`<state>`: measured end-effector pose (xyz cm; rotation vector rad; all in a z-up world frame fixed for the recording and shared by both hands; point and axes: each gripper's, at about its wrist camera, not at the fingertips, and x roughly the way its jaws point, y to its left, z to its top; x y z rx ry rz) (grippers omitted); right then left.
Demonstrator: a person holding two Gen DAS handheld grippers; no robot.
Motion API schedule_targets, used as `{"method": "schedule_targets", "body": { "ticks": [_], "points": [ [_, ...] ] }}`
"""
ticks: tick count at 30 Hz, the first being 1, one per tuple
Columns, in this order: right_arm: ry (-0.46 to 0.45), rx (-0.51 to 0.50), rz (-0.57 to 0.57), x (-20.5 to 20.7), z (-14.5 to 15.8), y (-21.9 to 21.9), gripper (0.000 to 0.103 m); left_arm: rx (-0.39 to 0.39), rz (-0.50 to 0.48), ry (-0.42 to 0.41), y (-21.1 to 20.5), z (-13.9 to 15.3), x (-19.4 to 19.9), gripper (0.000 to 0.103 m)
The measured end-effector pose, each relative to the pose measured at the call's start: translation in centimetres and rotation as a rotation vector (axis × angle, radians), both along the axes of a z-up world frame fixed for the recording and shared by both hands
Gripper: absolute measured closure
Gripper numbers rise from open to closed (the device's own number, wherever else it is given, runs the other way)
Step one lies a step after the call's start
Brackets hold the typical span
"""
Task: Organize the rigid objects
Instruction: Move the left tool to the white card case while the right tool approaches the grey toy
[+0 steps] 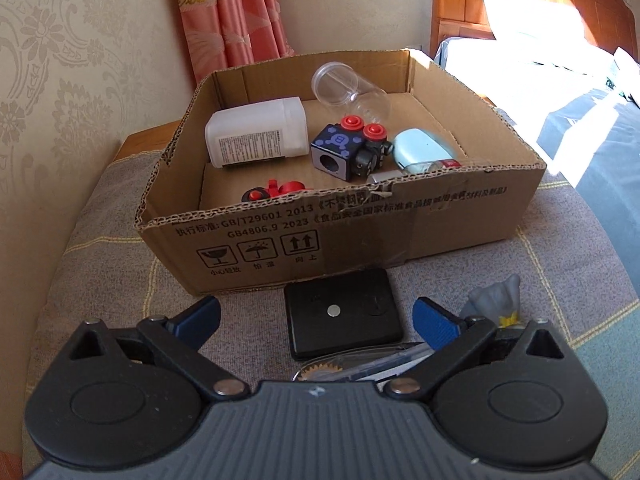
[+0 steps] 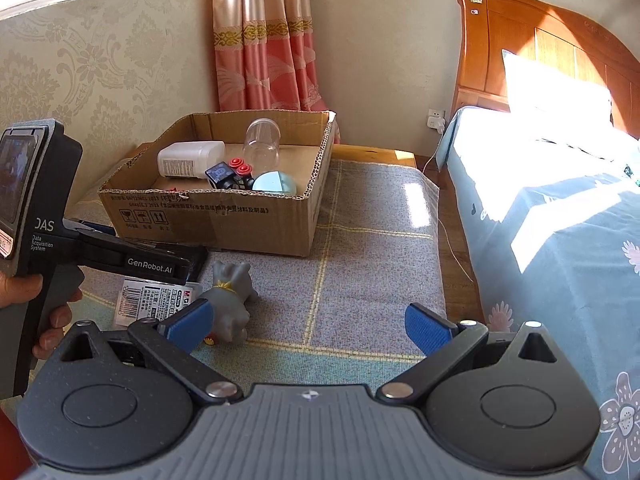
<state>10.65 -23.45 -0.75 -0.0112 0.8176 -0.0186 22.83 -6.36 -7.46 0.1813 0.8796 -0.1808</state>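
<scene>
My left gripper point(image 1: 316, 318) stands wide open just above a flat black square case point(image 1: 344, 312) with a small silver dot, which lies on the blanket between its blue fingertips without touching them. Behind the case is an open cardboard box point(image 1: 460, 216) holding a white bottle point(image 1: 256, 136), a clear jar point(image 1: 352, 88), a dark cube toy with red buttons point(image 1: 344, 148), a pale blue case point(image 1: 420, 150) and a red toy point(image 1: 276, 192). A grey figurine point(image 2: 232, 304) lies beside my right gripper point(image 2: 310, 326), which is open and has nothing between its fingers.
A printed blister pack point(image 2: 160, 296) lies under the left tool's handle point(image 2: 48, 240), which a hand point(image 2: 24, 292) holds. A clear pack with a gear point(image 1: 360, 366) sits near the black case. A bed point(image 2: 560, 220) runs along the right and a curtain point(image 2: 264, 40) hangs behind the box.
</scene>
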Motion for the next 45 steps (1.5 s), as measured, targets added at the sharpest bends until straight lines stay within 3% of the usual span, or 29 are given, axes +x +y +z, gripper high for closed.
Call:
{"method": "schedule_targets", "body": {
  "ticks": [12,20,33,40,45],
  "points": [
    [0.034,-0.013,0.012,0.0,-0.9,0.0,0.000,-0.002,-0.043,0.050,0.9,-1.1,-3.5,0.001],
    [0.051,-0.016,0.045,-0.1,-1.6,-0.1,0.000,-0.049,-0.129,0.064,0.9,-0.7,-6.8,0.001],
    [0.086,-0.026,0.075,0.4,-3.3,0.3,0.000,-0.119,-0.088,0.085,2.0,-1.8,-7.8,0.000],
    [0.100,-0.093,0.166,0.8,-4.2,1.6,0.000,-0.075,-0.016,0.064,5.5,-1.4,-7.8,0.000],
    [0.100,-0.079,0.200,1.1,-4.4,2.1,0.000,-0.062,-0.055,0.065,5.5,-1.4,-8.0,0.000]
  ]
}}
